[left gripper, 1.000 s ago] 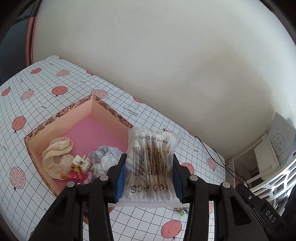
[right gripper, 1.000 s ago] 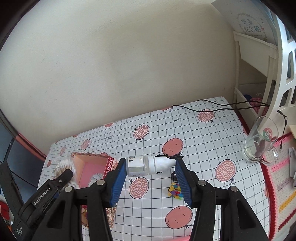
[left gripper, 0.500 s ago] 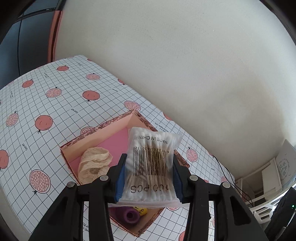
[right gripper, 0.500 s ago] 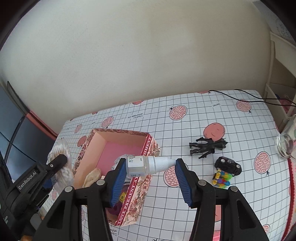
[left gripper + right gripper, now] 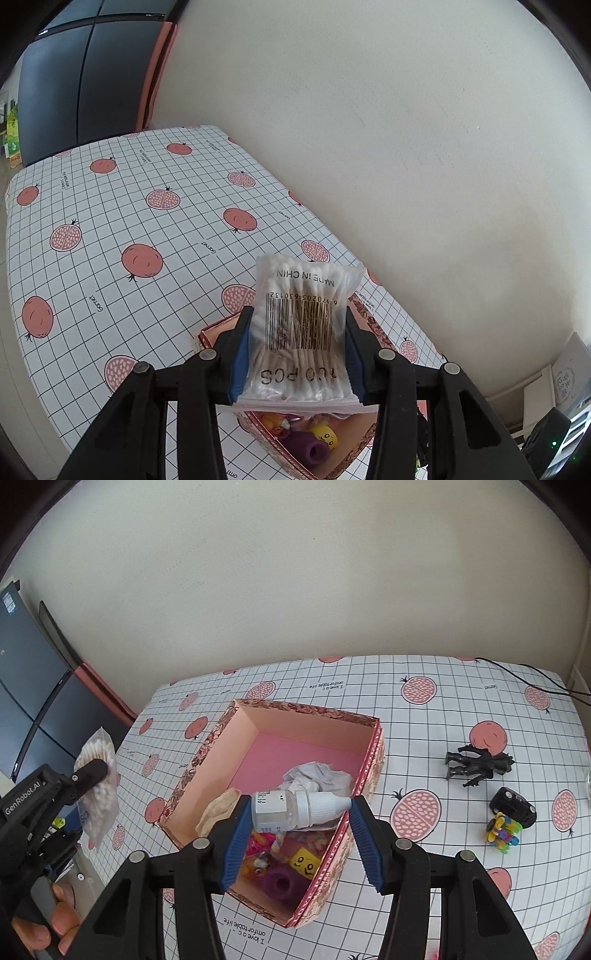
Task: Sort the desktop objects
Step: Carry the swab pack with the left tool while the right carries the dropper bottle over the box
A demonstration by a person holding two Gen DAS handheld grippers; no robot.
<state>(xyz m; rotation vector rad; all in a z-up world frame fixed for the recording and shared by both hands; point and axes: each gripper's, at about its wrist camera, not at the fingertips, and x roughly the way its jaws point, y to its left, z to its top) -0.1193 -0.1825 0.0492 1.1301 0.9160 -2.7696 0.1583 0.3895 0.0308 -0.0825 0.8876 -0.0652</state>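
Pink card lines the open box (image 5: 295, 746), which sits on the gridded, pomegranate-printed tablecloth (image 5: 436, 716) toward the table's left end, well in from the wall-side edge. Inside it lie a crumpled tissue (image 5: 317, 777), a cream knitted piece (image 5: 218, 808), a yellow block with a face (image 5: 304, 862), a purple ring-shaped toy (image 5: 281, 882) and some small bright bits I can't make out.

The right gripper (image 5: 297, 834) hangs over the box's near end, its blue pads pinching a small white dropper bottle (image 5: 295, 809) that lies sideways, nozzle pointing right.

The left gripper (image 5: 297, 356) is clamped on a clear bag of cotton swabs (image 5: 304, 325), barcode facing the camera, held up on end. From the left wrist view the bag is above the box's near corner; from the right wrist view it seems off the box's left side, so I can't tell exactly.

Right of the box, apart from it, a black figure (image 5: 478, 764) lies on the cloth, with a black gadget (image 5: 514, 806) nearer the front edge and a multicoloured bead toy (image 5: 504, 830) touching it. A black cable (image 5: 532, 679) trails across the far right corner.
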